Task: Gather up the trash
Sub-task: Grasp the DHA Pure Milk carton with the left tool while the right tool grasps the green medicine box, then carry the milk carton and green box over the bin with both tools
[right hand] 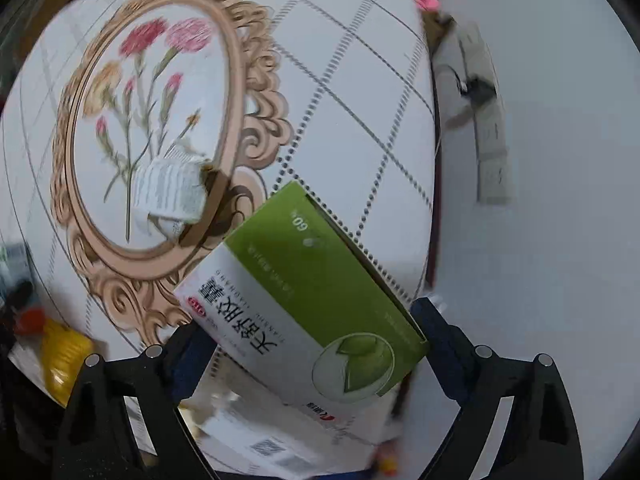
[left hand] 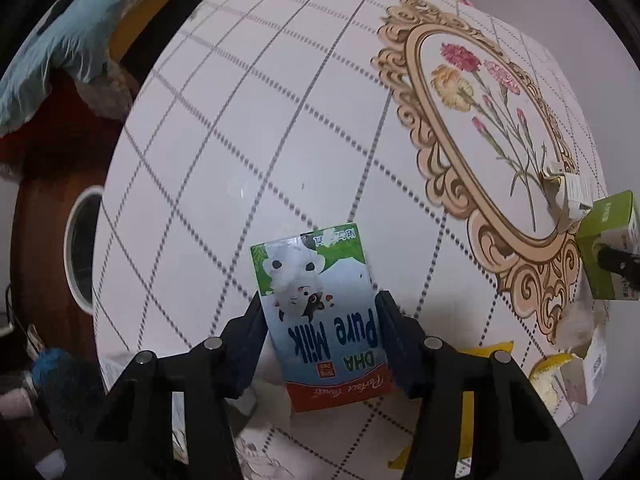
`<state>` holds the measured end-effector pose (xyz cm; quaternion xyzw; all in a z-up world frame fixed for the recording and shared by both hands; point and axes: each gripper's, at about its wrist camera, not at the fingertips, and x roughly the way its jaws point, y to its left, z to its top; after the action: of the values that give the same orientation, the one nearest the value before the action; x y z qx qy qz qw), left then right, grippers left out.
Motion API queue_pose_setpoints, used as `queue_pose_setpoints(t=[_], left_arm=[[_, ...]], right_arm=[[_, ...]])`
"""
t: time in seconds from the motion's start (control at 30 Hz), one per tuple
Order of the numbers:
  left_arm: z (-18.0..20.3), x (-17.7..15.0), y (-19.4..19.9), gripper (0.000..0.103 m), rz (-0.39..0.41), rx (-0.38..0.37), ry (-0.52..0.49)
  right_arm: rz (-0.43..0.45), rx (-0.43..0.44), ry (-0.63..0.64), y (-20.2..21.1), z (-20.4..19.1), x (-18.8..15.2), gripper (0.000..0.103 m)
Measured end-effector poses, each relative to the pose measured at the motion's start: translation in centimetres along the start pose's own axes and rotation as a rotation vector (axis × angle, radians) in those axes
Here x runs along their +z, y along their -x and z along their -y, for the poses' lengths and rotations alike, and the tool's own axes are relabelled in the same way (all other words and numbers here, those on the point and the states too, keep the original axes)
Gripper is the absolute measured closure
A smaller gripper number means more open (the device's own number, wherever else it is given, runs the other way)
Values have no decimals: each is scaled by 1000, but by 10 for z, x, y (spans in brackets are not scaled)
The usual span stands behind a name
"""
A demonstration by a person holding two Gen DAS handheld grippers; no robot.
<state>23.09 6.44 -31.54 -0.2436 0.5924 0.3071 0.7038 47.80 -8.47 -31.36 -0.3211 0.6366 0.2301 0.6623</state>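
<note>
A "Pure Milk" carton (left hand: 320, 320) with a cartoon cow lies flat on the round table's checked cloth (left hand: 240, 140). My left gripper (left hand: 320, 300) points down over it, and both pads press on its long sides. A green-and-white box (right hand: 304, 280) with printed characters sits slantwise between the fingers of my right gripper (right hand: 306, 320), which is shut on it across its corners. In the left wrist view that green box (left hand: 608, 248) shows at the right edge, with a black finger in front of it.
A crumpled white printed wrapper (right hand: 168, 196) rests on the cloth's flower medallion (left hand: 480, 120). Yellow packaging (left hand: 548, 376) and small white boxes (right hand: 272, 448) lie near the table's front. A power strip (right hand: 488, 152) is beyond the table's right edge, and blue fabric (left hand: 72, 40) beyond the left.
</note>
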Motion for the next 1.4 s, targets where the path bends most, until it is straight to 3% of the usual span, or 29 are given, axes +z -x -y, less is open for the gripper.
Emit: queue_pose_setpoints(t=[0.2,0.27,0.37,0.6,0.63,0.7,1.0,1.4], left_arm=[[10,16,-5,56,25,25,-50],[13,20,-8,56,24,32,-64],[15,26,-11,56,22,26,-72],[4,29,-8,58,37,26,-104],[4,29,-8,58,39,26,-104],[2,26,-6,58,41,23,-105],[7,23,29,58,123,18,-124],[-21,15,125,58,338,-25,-114]], right_arm=[[-44,180,-268,4,43,-7,20],[-79,249,-311,-1,51,-6,20],[-100,271,-290,-9,50,1,20],[-63,171,-161,-14,25,18,20],[-60,153,-146,-15,21,19,26],[-45,170,-145,-14,17,15,38],[20,122,-165,15,-3,-7,40],[300,148,-255,98,-22,-62,41]])
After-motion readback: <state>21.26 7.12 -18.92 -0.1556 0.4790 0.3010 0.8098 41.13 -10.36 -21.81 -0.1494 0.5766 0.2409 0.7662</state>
